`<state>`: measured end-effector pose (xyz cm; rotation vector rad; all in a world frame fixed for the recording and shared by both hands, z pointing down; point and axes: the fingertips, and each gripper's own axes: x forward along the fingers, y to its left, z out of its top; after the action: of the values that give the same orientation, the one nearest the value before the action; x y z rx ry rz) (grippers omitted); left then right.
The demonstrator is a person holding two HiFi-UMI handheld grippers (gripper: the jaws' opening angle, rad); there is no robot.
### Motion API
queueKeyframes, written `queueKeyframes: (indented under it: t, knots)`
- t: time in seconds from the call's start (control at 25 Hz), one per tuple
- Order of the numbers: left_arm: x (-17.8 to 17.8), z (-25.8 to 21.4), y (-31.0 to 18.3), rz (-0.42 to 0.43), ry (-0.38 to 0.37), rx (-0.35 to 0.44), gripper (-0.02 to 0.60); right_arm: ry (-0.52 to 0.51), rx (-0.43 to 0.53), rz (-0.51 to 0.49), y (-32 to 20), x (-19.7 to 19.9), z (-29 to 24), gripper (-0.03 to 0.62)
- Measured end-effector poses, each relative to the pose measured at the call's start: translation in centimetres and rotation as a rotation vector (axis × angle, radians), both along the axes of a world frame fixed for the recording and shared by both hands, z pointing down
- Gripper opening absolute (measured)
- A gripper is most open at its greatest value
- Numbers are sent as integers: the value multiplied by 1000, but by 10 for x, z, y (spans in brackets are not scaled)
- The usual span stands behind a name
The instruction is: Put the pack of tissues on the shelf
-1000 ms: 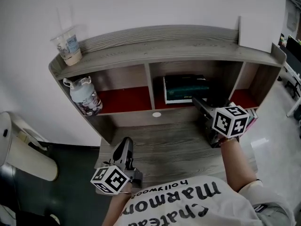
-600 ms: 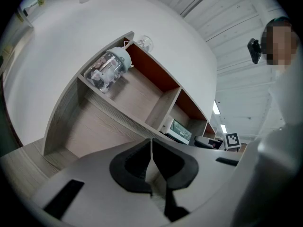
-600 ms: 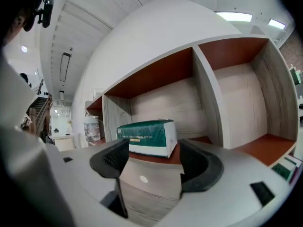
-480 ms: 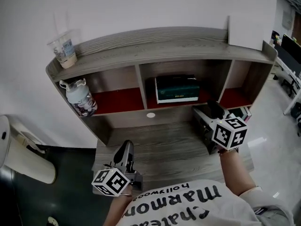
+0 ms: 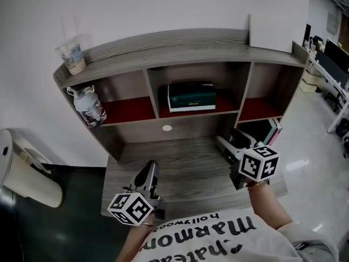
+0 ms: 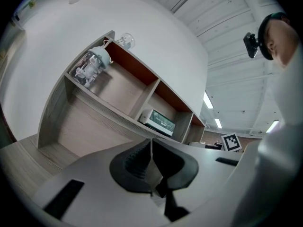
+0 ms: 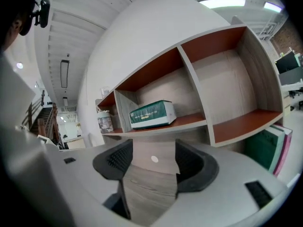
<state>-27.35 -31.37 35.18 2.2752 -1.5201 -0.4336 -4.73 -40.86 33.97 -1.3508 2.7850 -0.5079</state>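
Two grippers: left (image 6: pixel 151 148) together, right (image 7: pixel 154 162) closing empty; boxy tissue pack (image 5: pixel 191 95) on wood-grain shelf (image 5: pixel 163 53).

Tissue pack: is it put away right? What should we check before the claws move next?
1. Tissue pack lies flat in the middle compartment of the shelf: ok.
2. Right claw holds nothing, its jaws closing on empty air: ok.
3. Right claw is outside the shelf, above the desk: ok.
4. Left claw is shut and empty: ok.
5. Bottle in the left compartment stands apart from the tissue pack: ok.
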Motion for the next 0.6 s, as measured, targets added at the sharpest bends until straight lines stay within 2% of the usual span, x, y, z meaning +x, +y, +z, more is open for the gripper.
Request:
queueKeyframes:
  t: [0.12,0.32,0.6]
  knots:
    - [19,-3,13,8,-7,-4,26,-31,-43,-48,20,2,7,263]
    - [48,-1,38,1,-13,-12,26,-45,-38,-96,51,16,9,181]
    - [91,5,82,8,-27,-16,26,-50,-70,-133,100,44,22,176]
